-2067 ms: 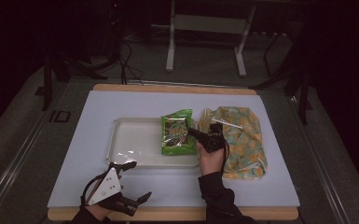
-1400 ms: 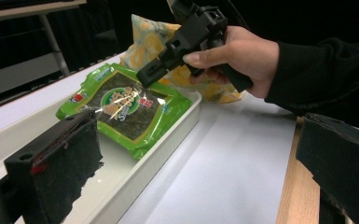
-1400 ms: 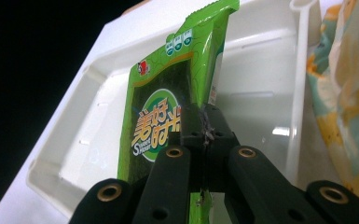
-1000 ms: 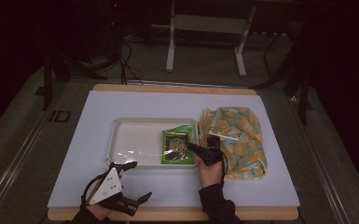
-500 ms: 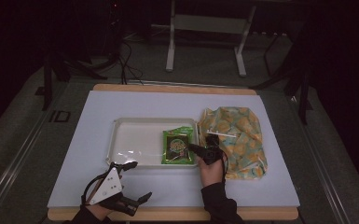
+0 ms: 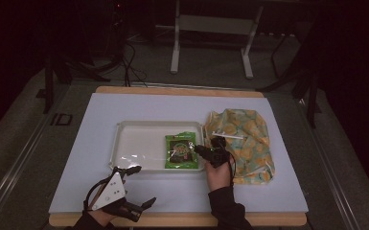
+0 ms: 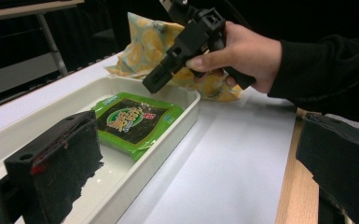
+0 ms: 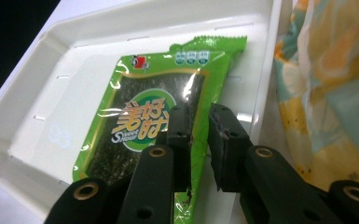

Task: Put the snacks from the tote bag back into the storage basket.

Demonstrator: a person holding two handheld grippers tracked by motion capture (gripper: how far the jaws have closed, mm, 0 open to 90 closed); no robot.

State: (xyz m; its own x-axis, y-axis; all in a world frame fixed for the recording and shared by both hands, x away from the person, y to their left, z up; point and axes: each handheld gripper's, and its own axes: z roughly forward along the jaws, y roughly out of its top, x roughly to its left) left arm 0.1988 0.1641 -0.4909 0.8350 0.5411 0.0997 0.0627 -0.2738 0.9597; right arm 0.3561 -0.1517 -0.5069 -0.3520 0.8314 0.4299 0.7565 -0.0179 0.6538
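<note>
Scene: a person sits at a table (image 6: 124, 108) covered by a pale sheet, a two-jaw gripper in each hand.
Tray: the white tray (image 6: 139, 139) lies near the middle of the table, long side running 9 to 3 o'clock in the high view.
Snack packet: the green snack packet (image 6: 182, 151) lies flat inside the tray at its 3 o'clock end, close to that end wall. In the right gripper view its printed face is up and its serrated top edge points toward 12 o'clock.
Right gripper: the right gripper (image 6: 205, 152) sits over the tray's 3 o'clock rim, at about 3 o'clock from the packet, with the right hand (image 6: 218, 175) behind it at 6 o'clock.
Right jaws: they have just been opening. In the right gripper view a narrow gap stands between the two black pads (image 8: 179, 126), above the packet's lower right part; nothing is seen between them, so the packet is not clamped.
Left gripper: the left gripper (image 6: 141, 187) rests near the table's front edge, at about 7 o'clock from the tray.
Left jaws: wide apart, nothing between them; in the left gripper view one jaw stands over the tray, the other over the table's wooden edge.
Cloth bag: a yellow and teal patterned cloth bag (image 6: 249, 141) lies at 3 o'clock of the tray, just beside it, crumpled, with a white strip across its top.
</note>
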